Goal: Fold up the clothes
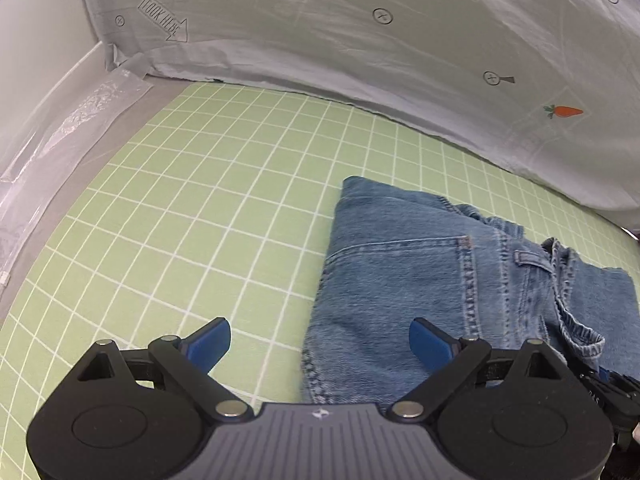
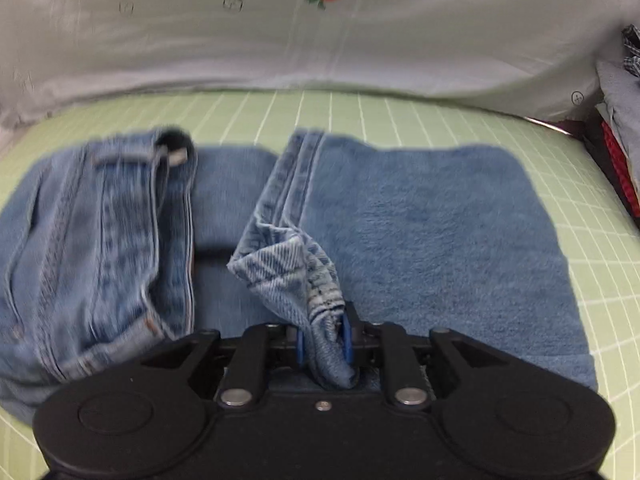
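Right now the jeans lie on the green gridded worktop, on a blue towel spread flat over the mat, with the waistband end bunched toward the worktop's left side in the right wrist view. The right tool has its blue pads nearly together, pinching a twisted end of denim that rises off the towel toward the camera and pokes out behind the pads; the view is blurred. The left tool stands wide open and holds nothing; one of its blue fingers sits over the folded denim and the other over bare mat beside the jeans' edge, though contact cannot be told. From the left wrist view a back pocket and a belt loop face up. A pale sheet printed with arrows, circled marks and a carrot hangs along the worktop's far edge. At the far right edge, other clothes are stacked, partly cut off.
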